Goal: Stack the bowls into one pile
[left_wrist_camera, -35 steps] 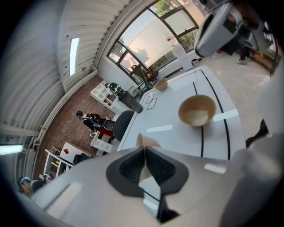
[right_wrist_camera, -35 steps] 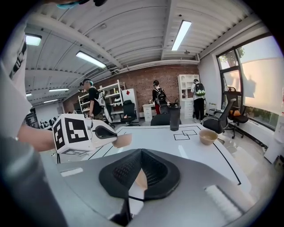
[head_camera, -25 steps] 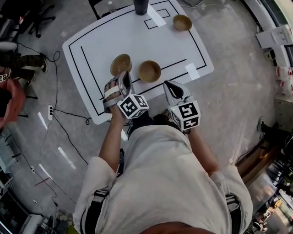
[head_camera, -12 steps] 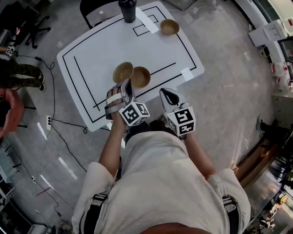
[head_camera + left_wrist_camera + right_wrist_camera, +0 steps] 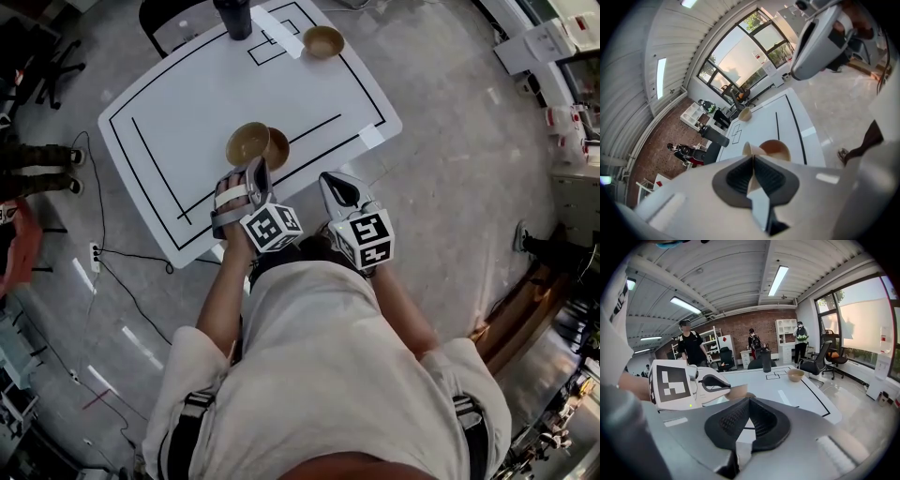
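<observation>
Pinched by its rim, a tan wooden bowl (image 5: 246, 143) hangs in my left gripper (image 5: 255, 173), which is shut on it. It hangs over the front of the white table (image 5: 187, 103) and overlaps a second tan bowl (image 5: 279, 148) that rests on the table. In the left gripper view the held rim (image 5: 749, 151) sits between the pads, with the second bowl (image 5: 778, 149) just beyond. A third bowl (image 5: 323, 41) stands at the far right corner. My right gripper (image 5: 334, 187) is shut and holds nothing, off the front edge to the right of the bowls.
A black bottle (image 5: 232, 17) stands at the table's far edge, left of the third bowl. Black lines and white tape strips (image 5: 371, 137) mark the tabletop. Cables (image 5: 122, 248) lie on the floor at left. People and office chairs are beyond the table in the right gripper view.
My left gripper has carried its bowl to the right, from apart from the second bowl to overlapping it. The right gripper has stayed shut beside it.
</observation>
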`<state>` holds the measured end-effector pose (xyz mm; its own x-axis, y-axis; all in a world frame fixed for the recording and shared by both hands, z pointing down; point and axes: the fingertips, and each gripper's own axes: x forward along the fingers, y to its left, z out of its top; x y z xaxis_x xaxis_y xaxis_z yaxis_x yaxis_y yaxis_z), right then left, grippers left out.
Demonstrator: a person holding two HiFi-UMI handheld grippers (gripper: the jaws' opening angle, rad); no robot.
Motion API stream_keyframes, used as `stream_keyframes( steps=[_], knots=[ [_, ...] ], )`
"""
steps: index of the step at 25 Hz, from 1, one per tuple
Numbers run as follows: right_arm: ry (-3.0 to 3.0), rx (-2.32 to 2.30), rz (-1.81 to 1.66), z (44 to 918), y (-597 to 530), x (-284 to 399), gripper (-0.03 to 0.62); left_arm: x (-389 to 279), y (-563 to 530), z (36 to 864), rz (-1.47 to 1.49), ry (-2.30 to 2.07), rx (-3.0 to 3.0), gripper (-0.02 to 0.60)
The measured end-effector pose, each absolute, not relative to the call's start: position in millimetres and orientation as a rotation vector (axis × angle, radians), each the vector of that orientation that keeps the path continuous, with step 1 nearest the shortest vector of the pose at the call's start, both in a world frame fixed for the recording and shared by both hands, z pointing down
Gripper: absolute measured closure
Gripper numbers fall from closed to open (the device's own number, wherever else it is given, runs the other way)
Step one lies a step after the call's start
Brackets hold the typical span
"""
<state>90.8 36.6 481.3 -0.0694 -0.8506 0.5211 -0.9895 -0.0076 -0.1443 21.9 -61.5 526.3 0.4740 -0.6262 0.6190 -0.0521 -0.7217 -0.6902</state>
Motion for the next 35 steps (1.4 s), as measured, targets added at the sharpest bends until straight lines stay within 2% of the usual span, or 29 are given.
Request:
stream_keyframes(
  steps=[35],
  knots=[
    [-1.893, 1.975, 0.797, 501.4, 55.4, 105.5, 0.595, 46.8, -26.8, 586.8, -1.348, 0.334, -2.192, 0.574]
  ],
)
